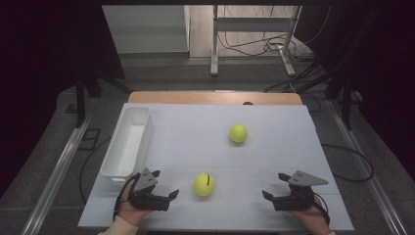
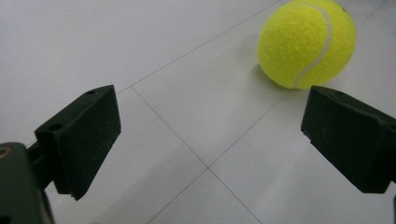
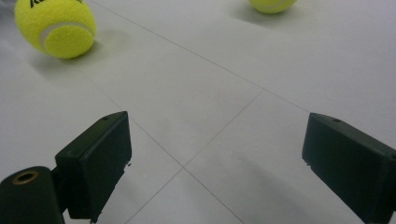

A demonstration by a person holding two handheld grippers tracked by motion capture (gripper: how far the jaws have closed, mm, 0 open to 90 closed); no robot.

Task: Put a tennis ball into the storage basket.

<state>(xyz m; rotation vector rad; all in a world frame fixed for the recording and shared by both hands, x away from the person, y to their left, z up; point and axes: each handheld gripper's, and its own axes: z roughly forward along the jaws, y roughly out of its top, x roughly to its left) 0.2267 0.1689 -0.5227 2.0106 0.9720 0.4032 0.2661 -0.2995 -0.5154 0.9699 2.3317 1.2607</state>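
Note:
Two yellow tennis balls lie on the white table cover (image 1: 284, 147). The near ball (image 1: 203, 184) sits between my two grippers; the far ball (image 1: 238, 133) lies toward the middle. My left gripper (image 1: 165, 184) rests at the front left, open and empty, a short way left of the near ball. In the left gripper view that near ball (image 2: 307, 43) lies ahead and to the right of the left gripper (image 2: 212, 116). My right gripper (image 1: 274, 185) is open and empty at the front right. The right gripper view has the near ball (image 3: 55, 28) top left and the far ball (image 3: 272, 3) at the top edge, beyond the right gripper (image 3: 217, 130).
A long white bin (image 1: 128, 142) stands along the left edge of the cover, just beyond my left gripper. The wooden table edge (image 1: 215, 97) runs along the back. Behind it are a desk frame (image 1: 254, 29) and cables on the floor.

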